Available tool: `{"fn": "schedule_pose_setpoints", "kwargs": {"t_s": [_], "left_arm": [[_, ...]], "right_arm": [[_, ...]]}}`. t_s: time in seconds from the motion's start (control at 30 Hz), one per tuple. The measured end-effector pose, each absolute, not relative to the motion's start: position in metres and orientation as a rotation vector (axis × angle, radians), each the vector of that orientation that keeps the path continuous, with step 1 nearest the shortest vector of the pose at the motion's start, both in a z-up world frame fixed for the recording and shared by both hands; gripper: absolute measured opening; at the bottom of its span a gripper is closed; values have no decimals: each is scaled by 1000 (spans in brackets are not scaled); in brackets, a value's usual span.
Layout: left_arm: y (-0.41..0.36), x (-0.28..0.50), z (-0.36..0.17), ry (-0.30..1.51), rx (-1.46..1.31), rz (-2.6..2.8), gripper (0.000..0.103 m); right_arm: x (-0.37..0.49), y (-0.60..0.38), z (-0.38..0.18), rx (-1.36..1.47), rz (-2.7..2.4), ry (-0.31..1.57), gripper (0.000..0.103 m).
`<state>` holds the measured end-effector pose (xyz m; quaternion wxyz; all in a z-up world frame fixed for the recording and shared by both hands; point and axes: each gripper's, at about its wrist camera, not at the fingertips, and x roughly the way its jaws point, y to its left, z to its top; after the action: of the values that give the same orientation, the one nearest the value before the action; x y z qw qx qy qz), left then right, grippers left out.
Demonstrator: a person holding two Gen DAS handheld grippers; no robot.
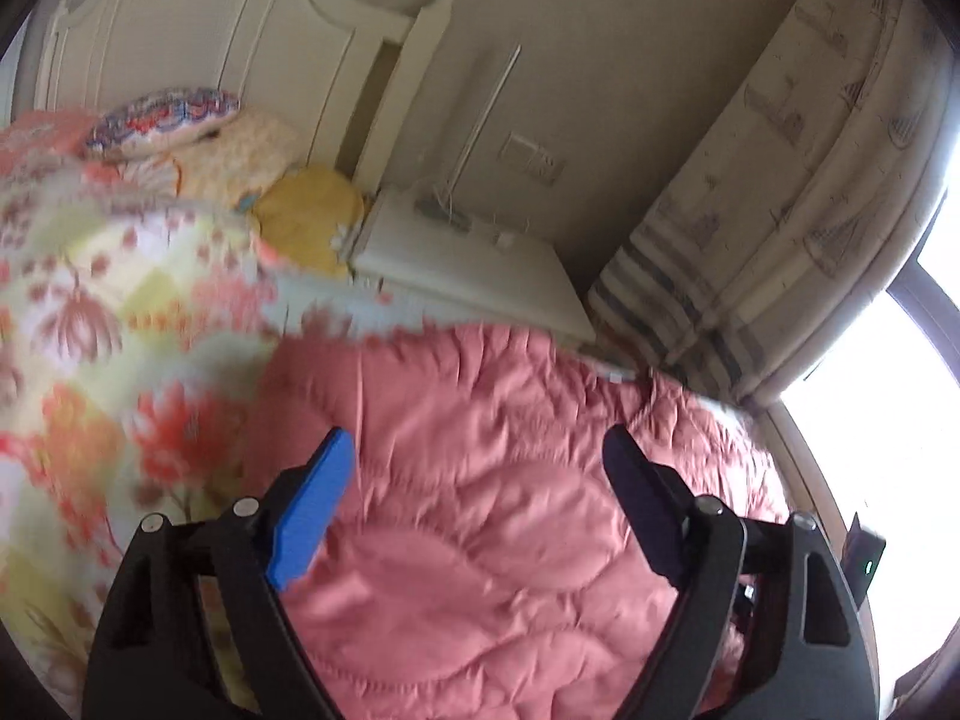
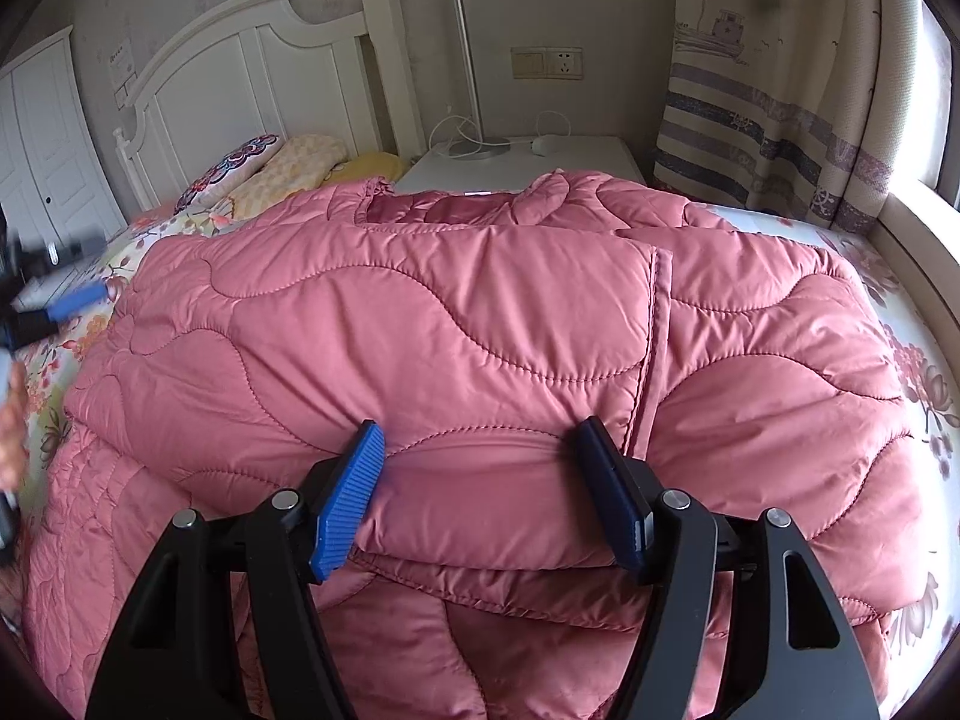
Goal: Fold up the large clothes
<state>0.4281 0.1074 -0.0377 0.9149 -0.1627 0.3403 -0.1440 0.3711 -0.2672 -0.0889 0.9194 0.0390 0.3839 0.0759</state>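
Pink quilted coat (image 2: pixel 456 324) spread over floral bed sheet (image 2: pixel 918 372), partly folded, one panel doubled over the middle, collar toward the headboard (image 2: pixel 240 78). Right hand-held gripper (image 2: pixel 480 486) at the near folded edge, jaws wide apart, a thick roll of coat between blue pad (image 2: pixel 351 498) and dark pad (image 2: pixel 612 492); contact with the fabric likely, no squeeze visible. Left hand-held gripper (image 1: pixel 474 504) above pink quilting (image 1: pixel 480 480), jaws wide apart, nothing held; view blurred. Same gripper at far left edge of right wrist view, blurred (image 2: pixel 66 306). Pillows (image 2: pixel 270 168) by headboard. White nightstand (image 2: pixel 528 162) beside bed, lamp base (image 2: pixel 480 147) and cable on top. Striped curtain (image 2: pixel 774 96) at right.
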Motion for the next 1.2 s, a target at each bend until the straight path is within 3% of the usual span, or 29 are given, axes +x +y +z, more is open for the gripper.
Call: {"fn": "schedule_pose_setpoints", "kwargs": {"t_s": [0.1,0.17,0.23,0.37,0.53,0.73,0.8,0.93,1.07,1.2], "left_arm": [[88,456,-49,773,-221,-220,85],[82,478,-90,907,-186,-152,85],[78,475,-106,854,-127,-149,86],[71,477,-89,896,-119,-179,86],[109,490,-39,790,-301,-201,87],[106,527,-93,949,-265,-203,86],[94,522,-105,905,-174,-191,92],[92,529,-96,932,-175,-168,94],[112,521,-66,838,-288,-179,95],[109,533,-97,949,-170,-83,96]], "right_arm": [[371,-268,-89,85,157,788,65],[371,-268,-89,86,159,788,65],[370,-267,-88,84,168,786,65],[371,-268,-89,89,166,789,66],[371,-270,-89,98,171,789,67],[371,-271,-89,107,179,789,67],[372,-270,-89,107,192,790,67],[371,-271,-90,112,191,790,67],[372,-272,-90,116,192,791,68],[372,-273,-90,122,196,790,68]]}}
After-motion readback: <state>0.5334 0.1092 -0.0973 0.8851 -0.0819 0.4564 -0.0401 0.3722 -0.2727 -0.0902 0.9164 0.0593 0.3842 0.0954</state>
